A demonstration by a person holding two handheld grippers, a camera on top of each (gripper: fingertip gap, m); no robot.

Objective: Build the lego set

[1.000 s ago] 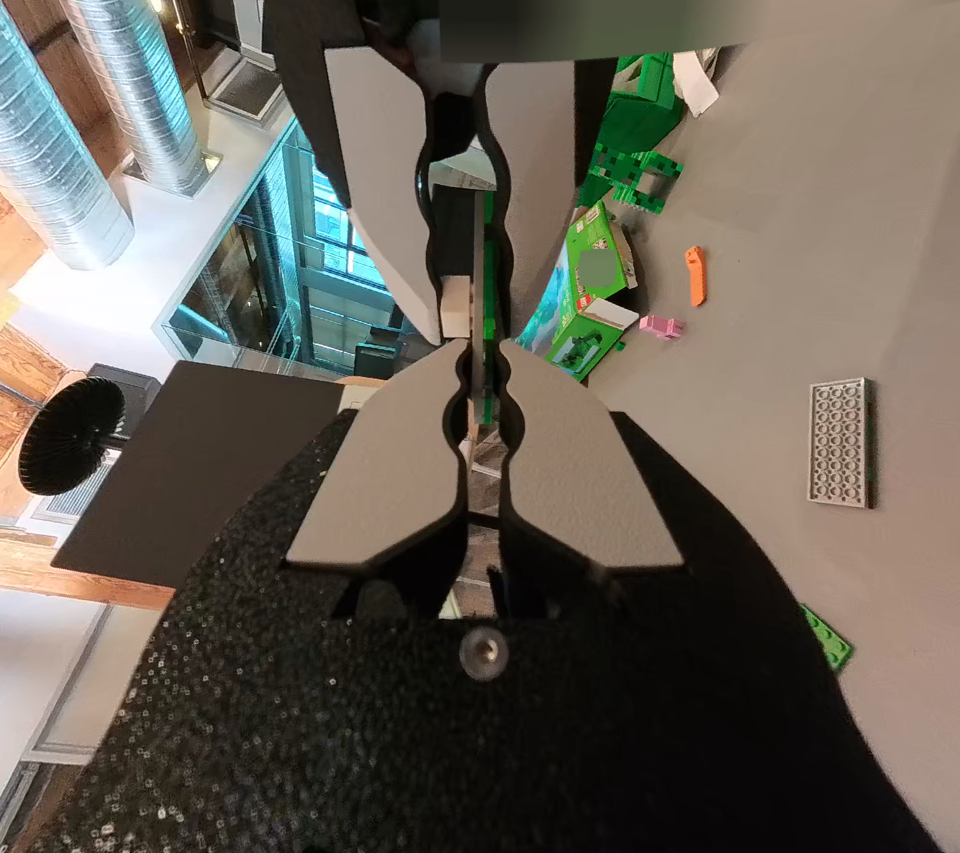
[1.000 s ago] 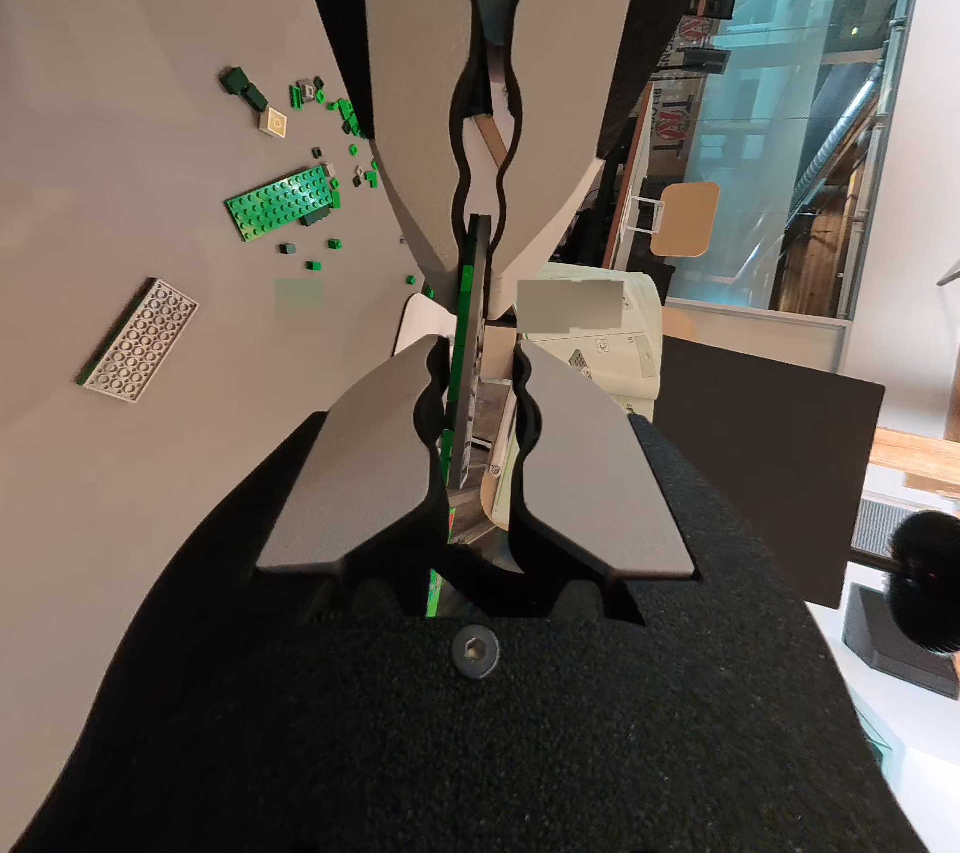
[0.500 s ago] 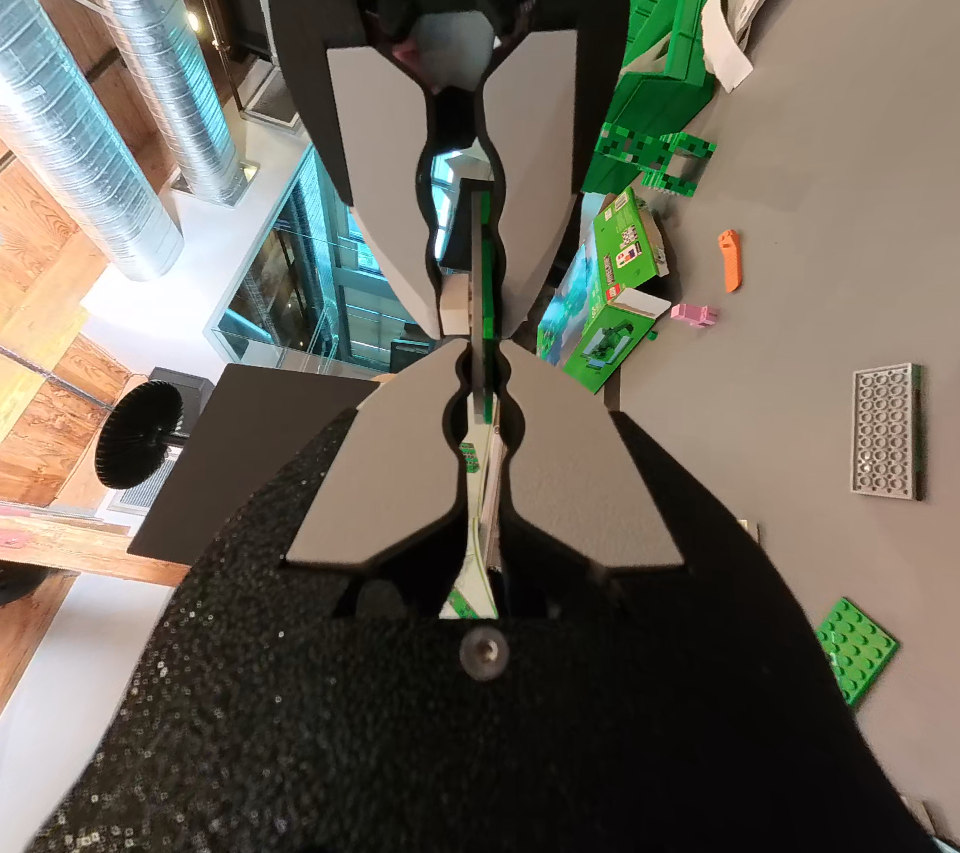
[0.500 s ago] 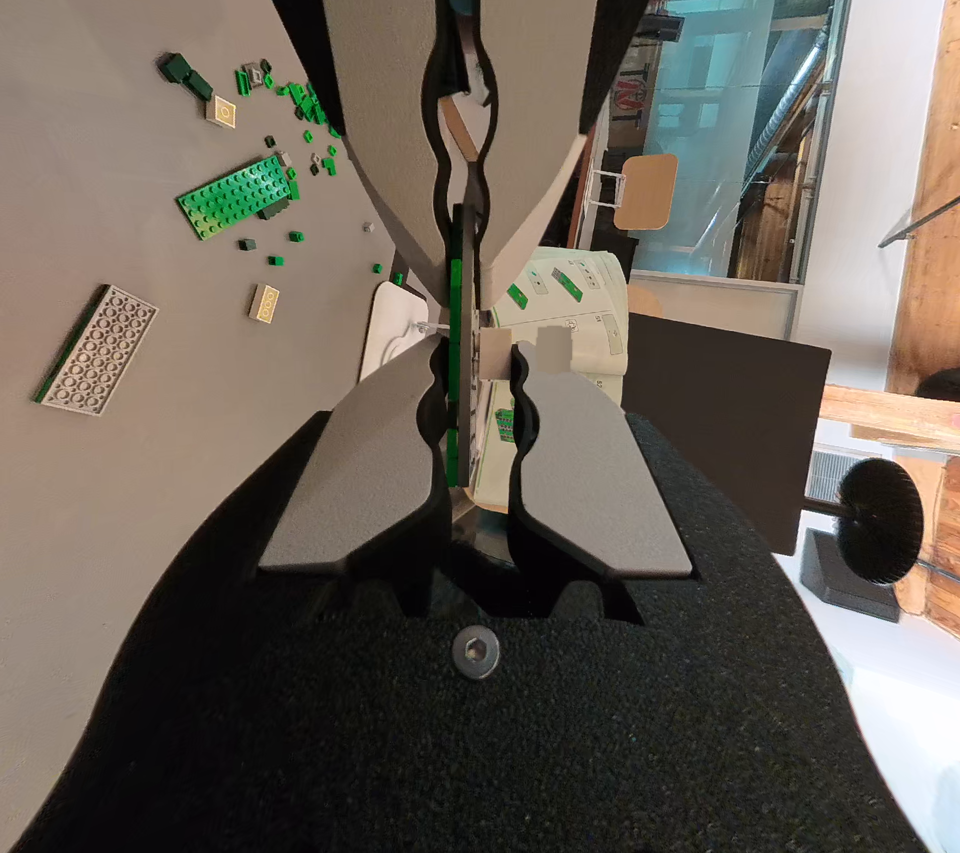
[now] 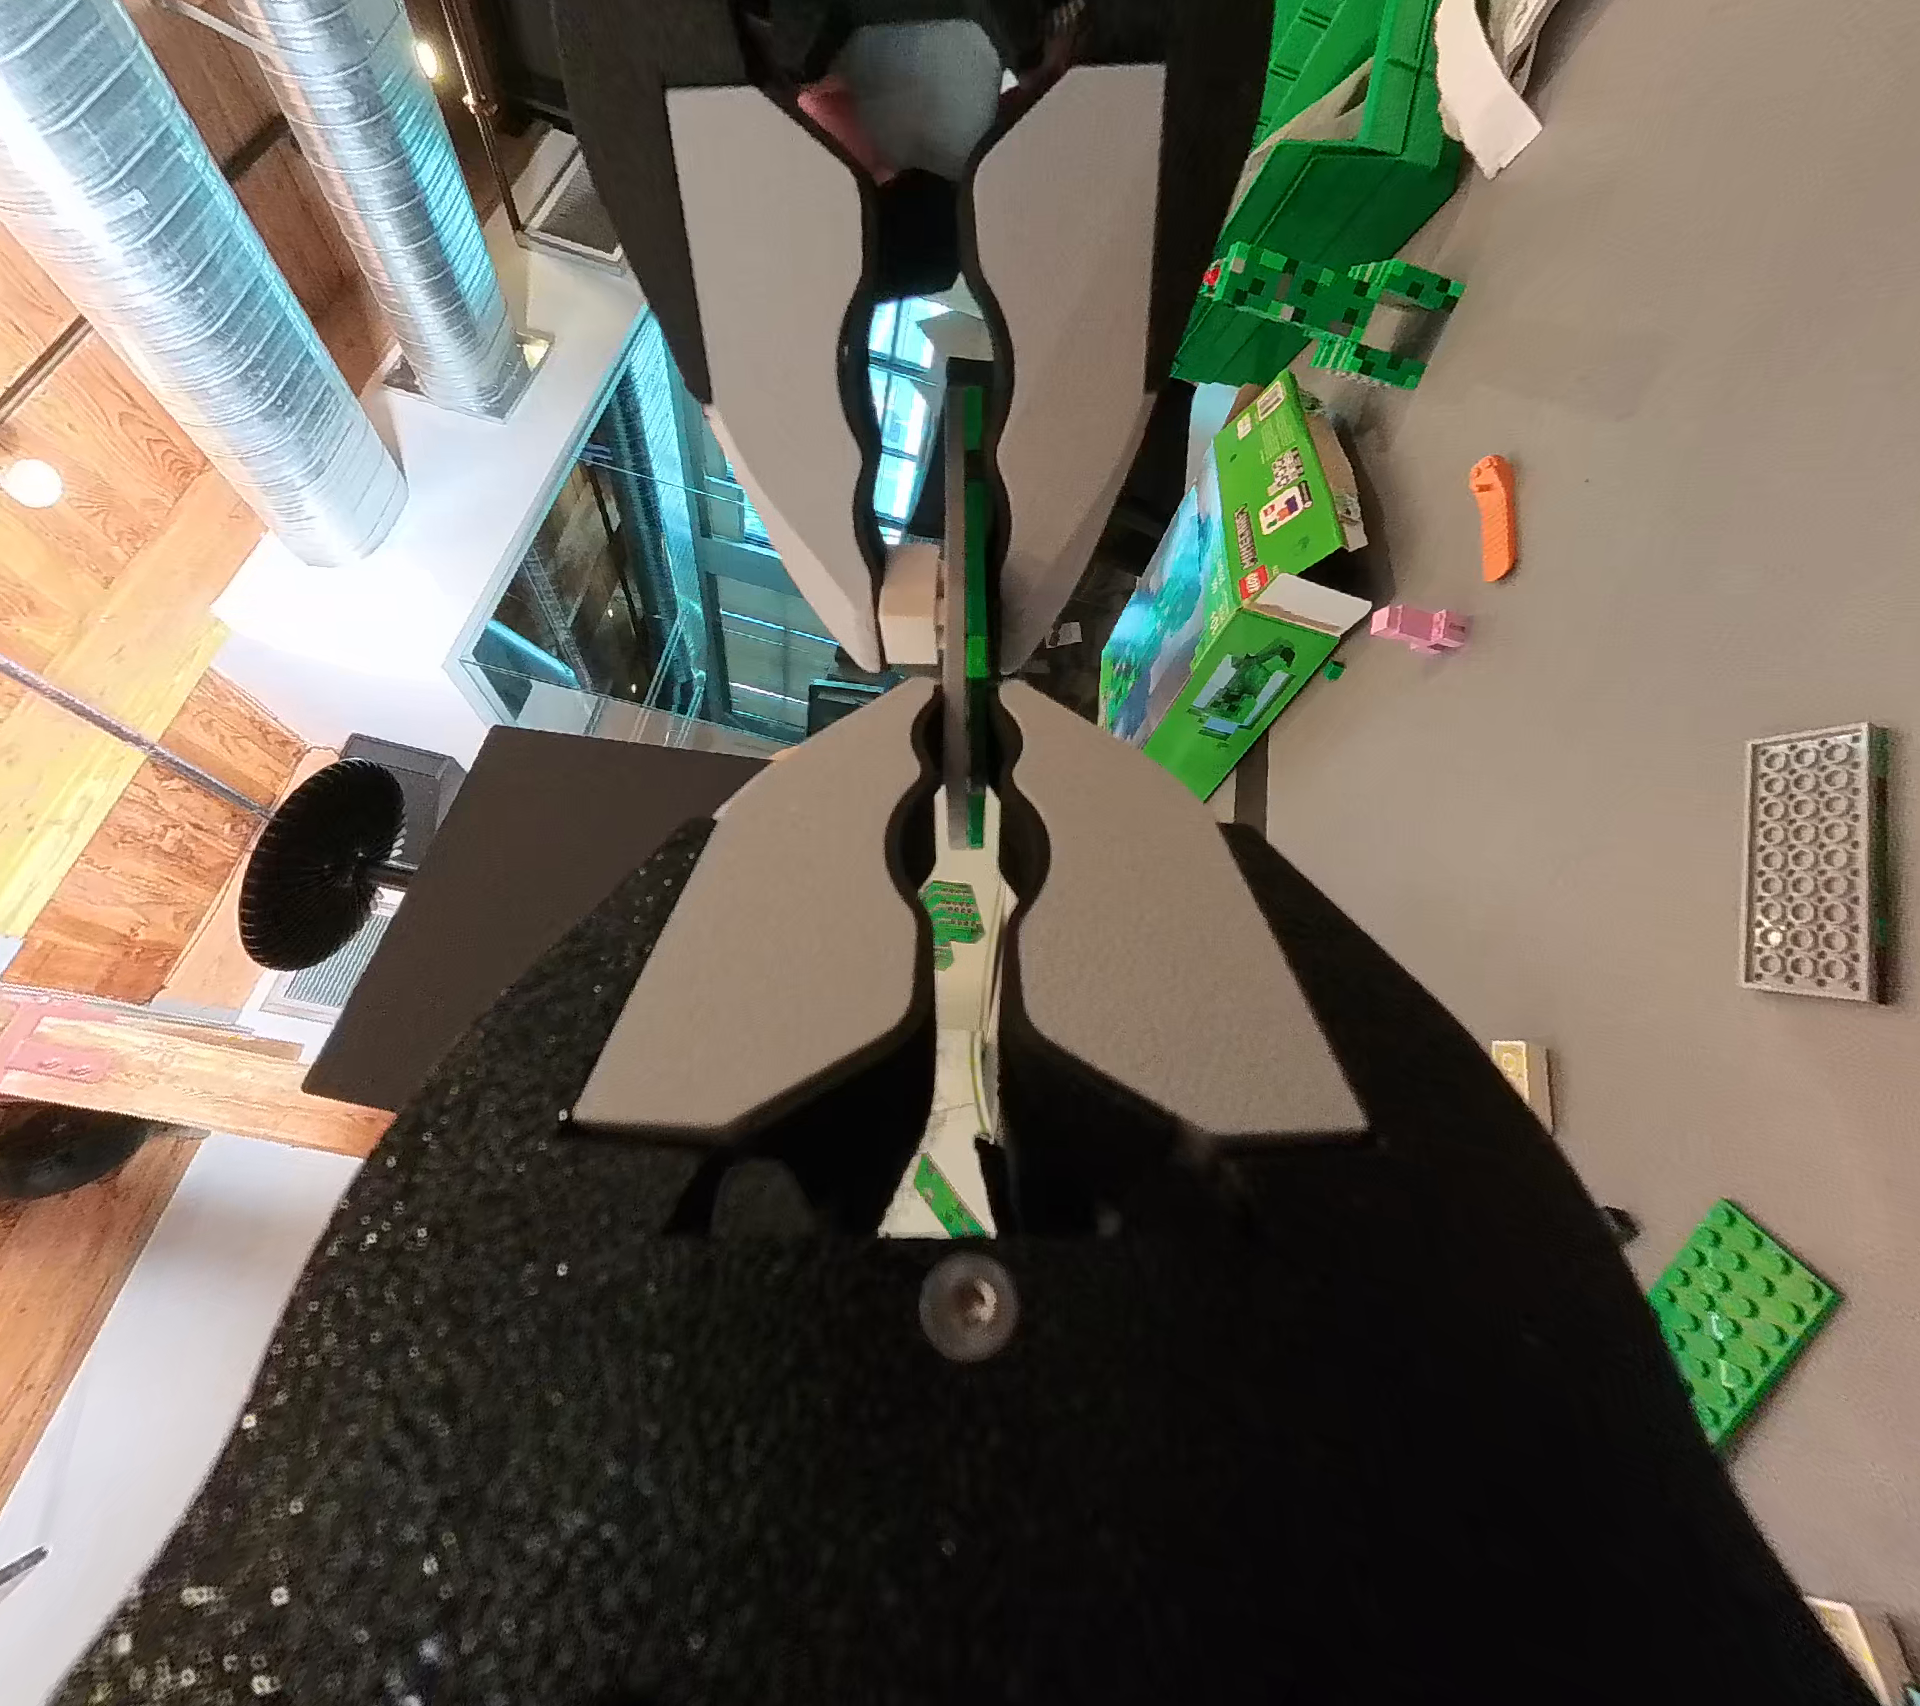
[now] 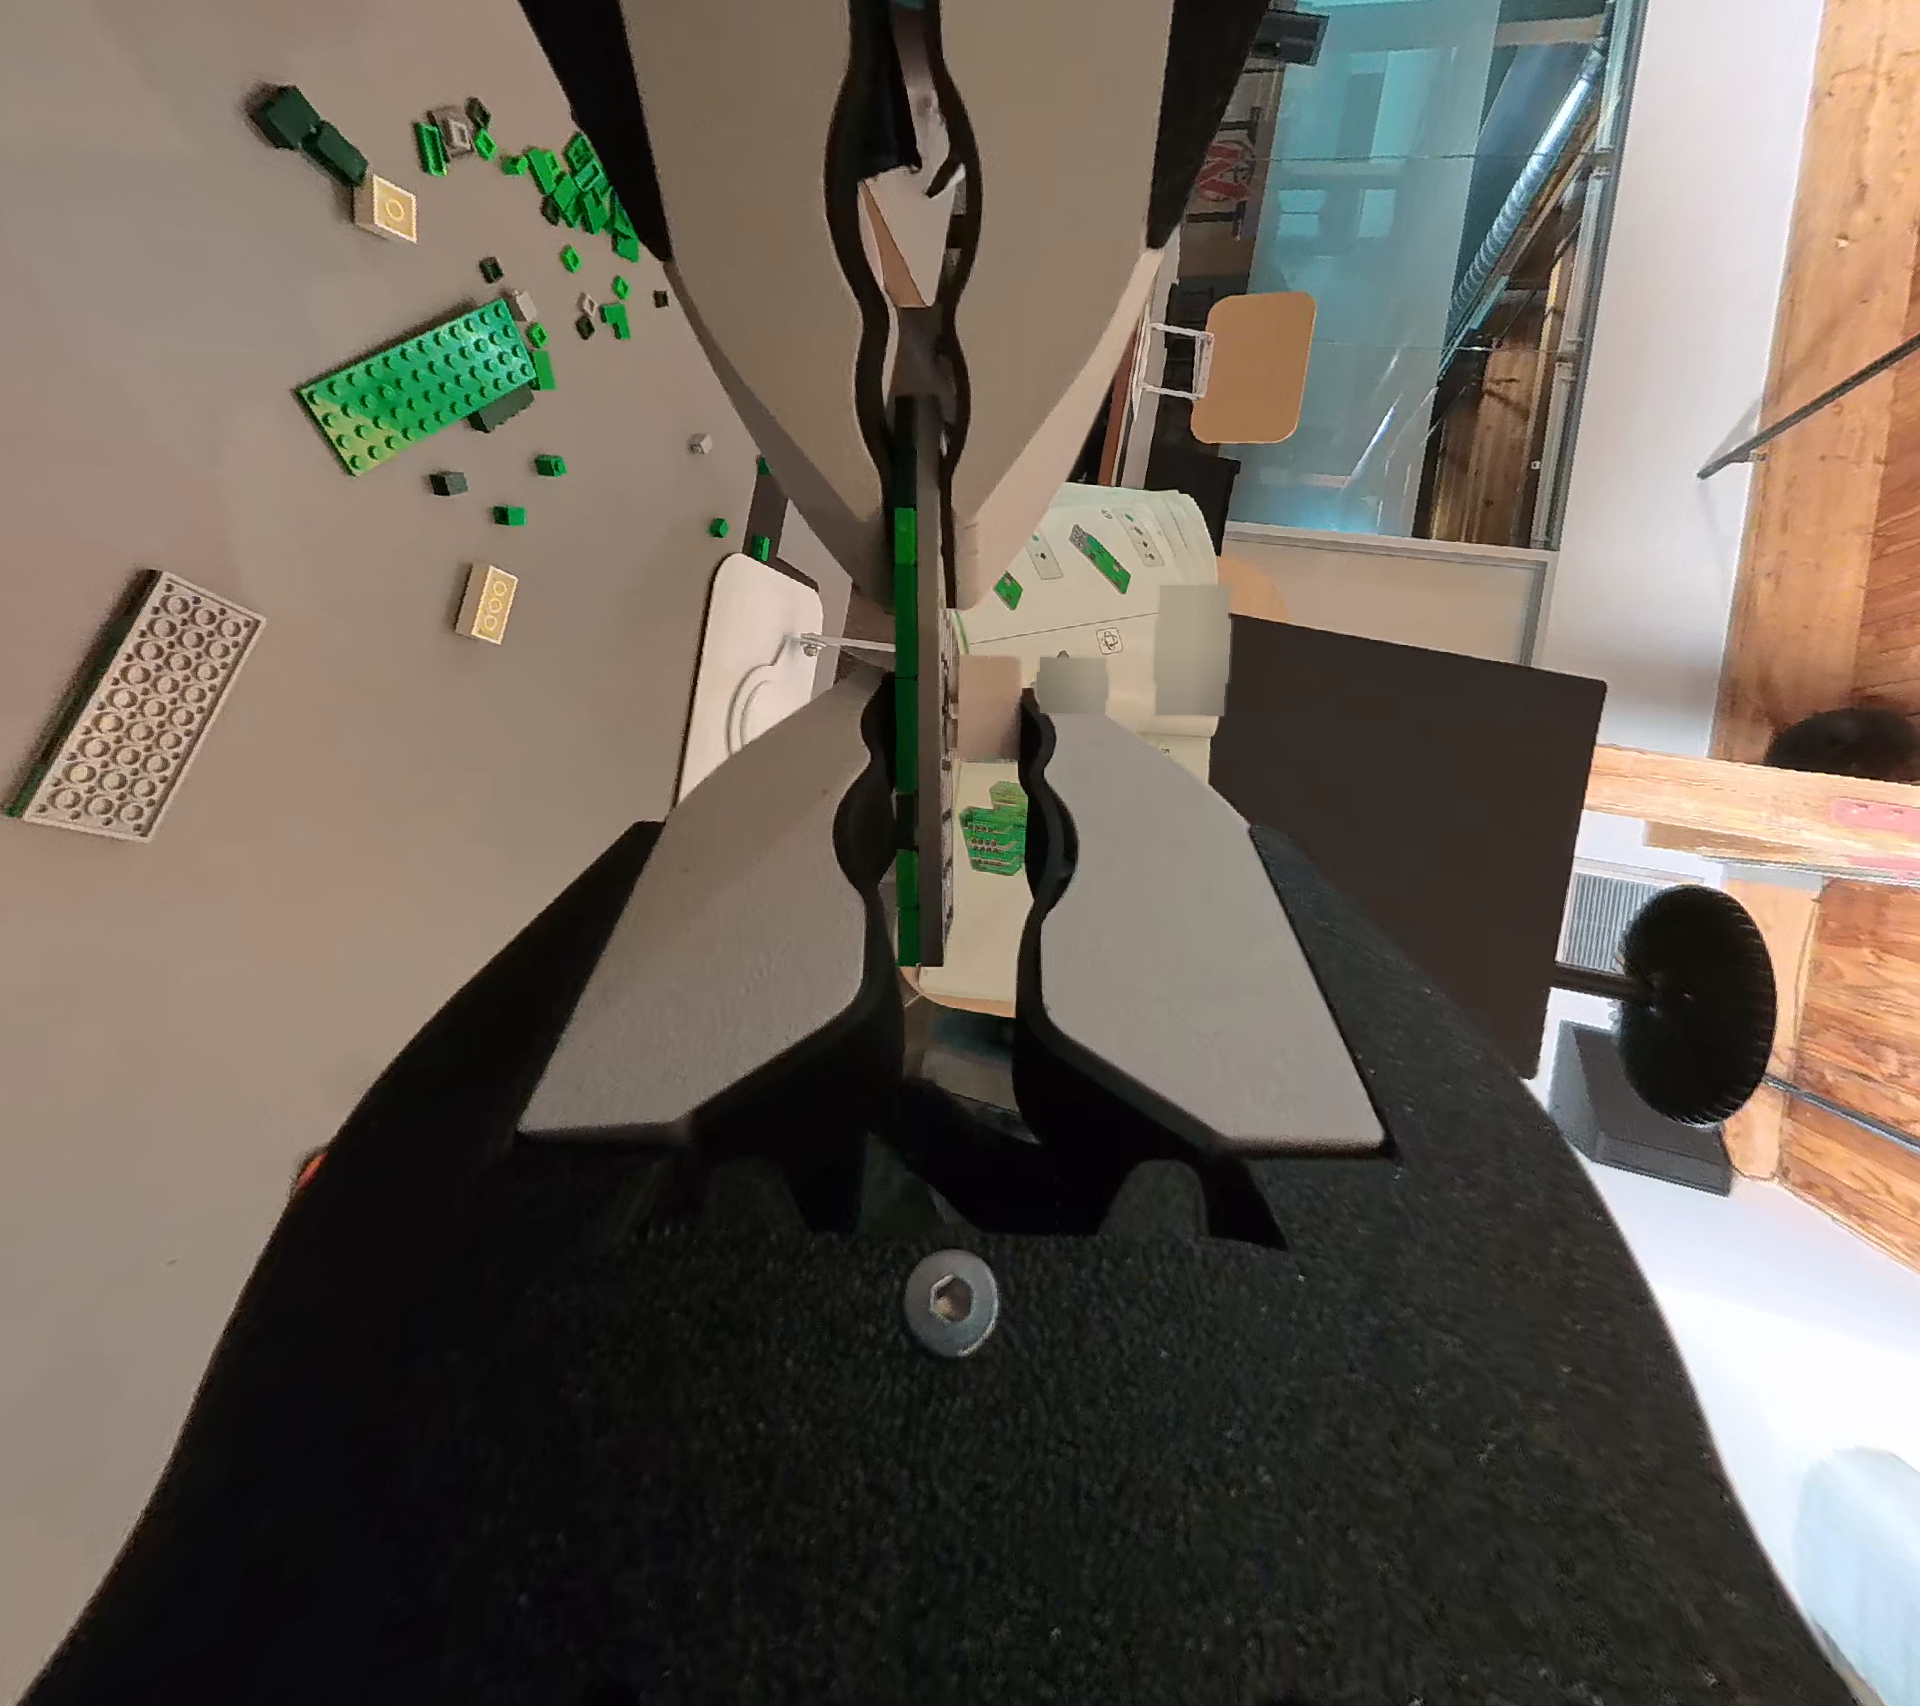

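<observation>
Two claws meet tip to tip on one edge-on gray-and-green brick plate, long axis 12 to 6 o'clock: left claw clamps it, right claw pinches it plus a tan brick.

Both grippers share one build. The left gripper has a black, speckled, grainy body with one round screw at its centre. Its fingers are flat grey wedges with wavy black inner edges. The right gripper matches, with a hex screw.
</observation>
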